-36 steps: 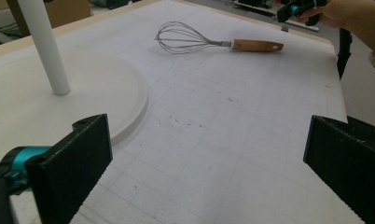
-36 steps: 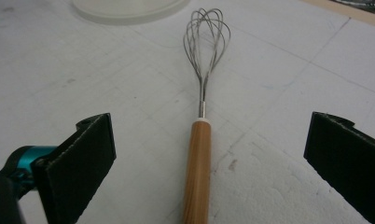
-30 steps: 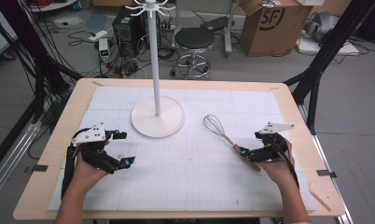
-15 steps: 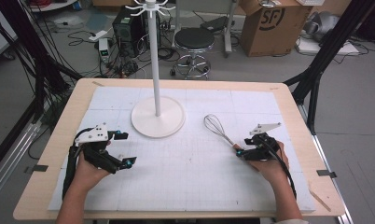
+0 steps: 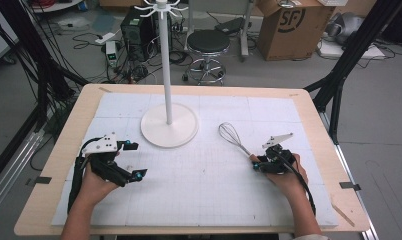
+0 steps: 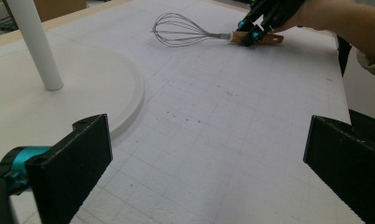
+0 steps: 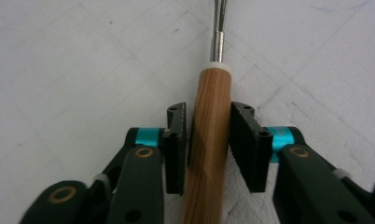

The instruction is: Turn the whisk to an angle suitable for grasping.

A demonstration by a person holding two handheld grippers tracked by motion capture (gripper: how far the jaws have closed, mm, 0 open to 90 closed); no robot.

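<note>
Right gripper (image 7: 209, 140) closing on whisk (image 5: 235, 140) handle; bare mat (image 5: 199, 200) around; left gripper (image 5: 131, 160) agape

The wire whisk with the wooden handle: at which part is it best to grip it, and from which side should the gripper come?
Probably the round wooden handle, from its free end and from above. The wire whisk with the wooden handle lies flat on the white gridded mat, so the jaws can straddle the handle; the wire loops would likely flex. The right gripper, whose jaws have just been closing, already sits there.

Right gripper (image 5: 256, 163) sits low on the table, its jaws just closing in on the whisk handle (image 7: 209, 140) between them. Left gripper (image 5: 131, 160) rests with jaws spread wide, forearm angled in from below.
</note>
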